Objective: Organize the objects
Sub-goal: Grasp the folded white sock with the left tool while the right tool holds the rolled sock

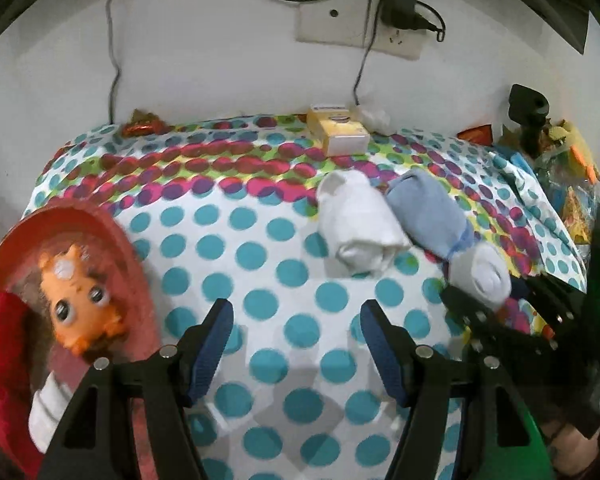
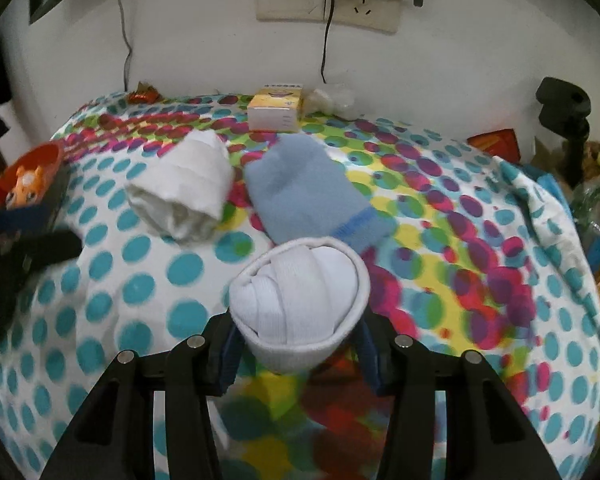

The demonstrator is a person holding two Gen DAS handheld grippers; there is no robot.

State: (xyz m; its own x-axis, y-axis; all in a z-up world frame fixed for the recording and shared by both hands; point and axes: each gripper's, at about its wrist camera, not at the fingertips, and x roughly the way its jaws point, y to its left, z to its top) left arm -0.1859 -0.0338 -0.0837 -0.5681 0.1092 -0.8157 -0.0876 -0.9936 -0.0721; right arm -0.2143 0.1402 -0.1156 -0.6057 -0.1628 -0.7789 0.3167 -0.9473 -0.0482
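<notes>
The left gripper (image 1: 296,344) hangs tilted downward, jaws wide with nothing between them. The right gripper (image 2: 298,344) tilts down too, pads pressing a sock roll (image 2: 300,300)

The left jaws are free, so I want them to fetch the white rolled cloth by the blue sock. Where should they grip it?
Grip the white rolled cloth across its thick middle, coming from above, jaws straddling the roll's long axis. It lies flat on the dotted sheet, close beside the blue sock.
</notes>
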